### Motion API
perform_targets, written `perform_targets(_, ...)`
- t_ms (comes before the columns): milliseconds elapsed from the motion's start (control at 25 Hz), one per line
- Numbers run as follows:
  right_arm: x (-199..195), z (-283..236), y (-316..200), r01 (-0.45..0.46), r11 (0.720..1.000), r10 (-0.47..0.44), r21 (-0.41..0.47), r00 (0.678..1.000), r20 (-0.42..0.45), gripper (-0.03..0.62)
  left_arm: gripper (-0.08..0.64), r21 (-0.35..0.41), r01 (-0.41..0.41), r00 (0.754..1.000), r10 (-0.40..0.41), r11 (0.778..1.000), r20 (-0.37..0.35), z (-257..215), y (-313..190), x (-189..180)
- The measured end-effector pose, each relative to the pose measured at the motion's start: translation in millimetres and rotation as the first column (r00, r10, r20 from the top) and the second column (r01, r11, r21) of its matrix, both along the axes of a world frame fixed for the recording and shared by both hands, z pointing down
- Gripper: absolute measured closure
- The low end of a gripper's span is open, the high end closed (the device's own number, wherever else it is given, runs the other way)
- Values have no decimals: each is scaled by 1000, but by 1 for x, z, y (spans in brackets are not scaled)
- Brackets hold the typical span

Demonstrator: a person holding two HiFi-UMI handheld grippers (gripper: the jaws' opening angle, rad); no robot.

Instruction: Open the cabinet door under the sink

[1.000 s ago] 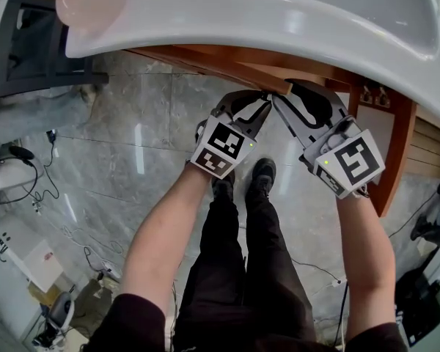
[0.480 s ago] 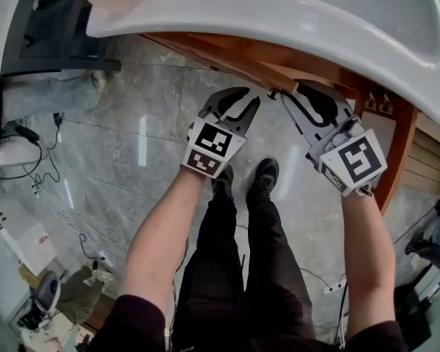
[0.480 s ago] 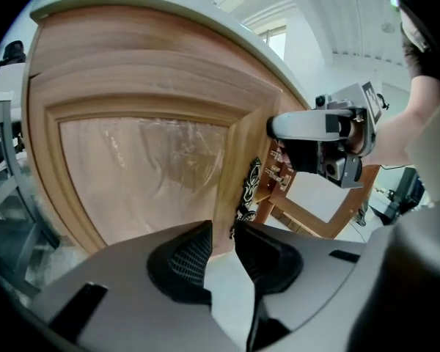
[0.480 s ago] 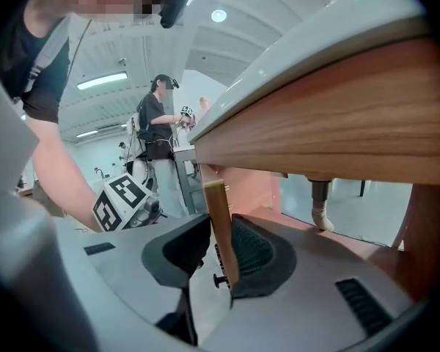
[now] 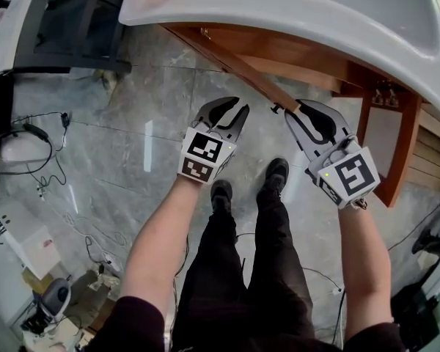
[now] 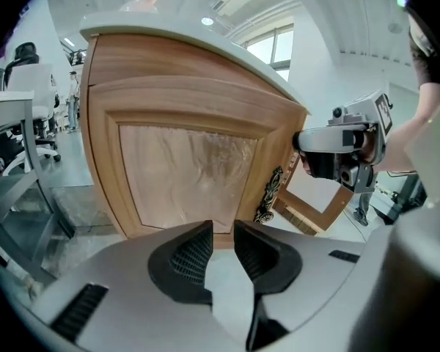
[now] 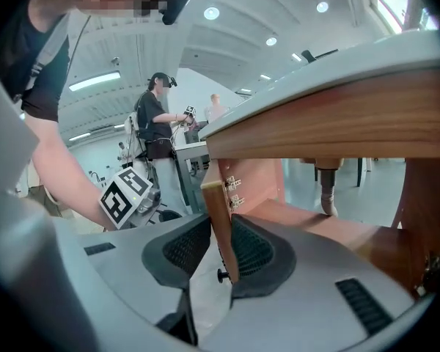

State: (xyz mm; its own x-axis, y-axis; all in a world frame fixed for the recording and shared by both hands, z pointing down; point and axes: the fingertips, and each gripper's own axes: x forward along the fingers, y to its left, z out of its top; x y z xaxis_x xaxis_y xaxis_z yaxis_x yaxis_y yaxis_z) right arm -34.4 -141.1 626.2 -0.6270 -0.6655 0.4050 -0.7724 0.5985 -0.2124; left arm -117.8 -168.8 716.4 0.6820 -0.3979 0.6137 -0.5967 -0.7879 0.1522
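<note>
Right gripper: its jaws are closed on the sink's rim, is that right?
Not the rim. The right gripper has its jaws, which have just been closing, on the free edge of the cabinet door, below the sink; the right gripper view shows it.

- Bright, even light; ceiling lamps (image 7: 211, 12) glow in the right gripper view's upper middle.
- Glare streaks the glossy floor (image 5: 147, 134), head view's left.
- Gripper views bulge, corners black.

Wooden door (image 5: 238, 68) with a pale framed panel stood upright, swung well out from the cabinet (image 5: 308, 53) under the white sink (image 5: 279, 13), dark ornate handle (image 6: 268, 196) at its free edge
</note>
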Motion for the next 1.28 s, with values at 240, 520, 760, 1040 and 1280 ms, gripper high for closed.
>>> perform_targets(240, -27, -4, 19, -41, 999, 41, -5, 999, -20, 492, 462, 10, -23, 1000, 23, 1000, 4, -10, 11, -35)
perform_targets(520, -66, -1, 46, -70, 997, 70, -14, 997, -22, 494, 463, 13, -23, 1000, 24, 1000, -15, -11, 24, -70)
perform_targets(760, -110, -1, 65, -61, 998, 60, -30, 998, -23, 494, 465, 10, -27, 1000, 27, 1000, -4, -11, 33, -107)
perform_targets(1040, -120, 3, 72, -152, 987, 152, -55, 988, -10, 491, 468, 15, 6, 1000, -7, 1000, 14, -12, 35, -155)
perform_targets(1280, -162, 3, 76, -55, 995, 55, -82, 998, -3, 495, 471, 6, 48, 999, -48, 999, 15, -18, 40, -178)
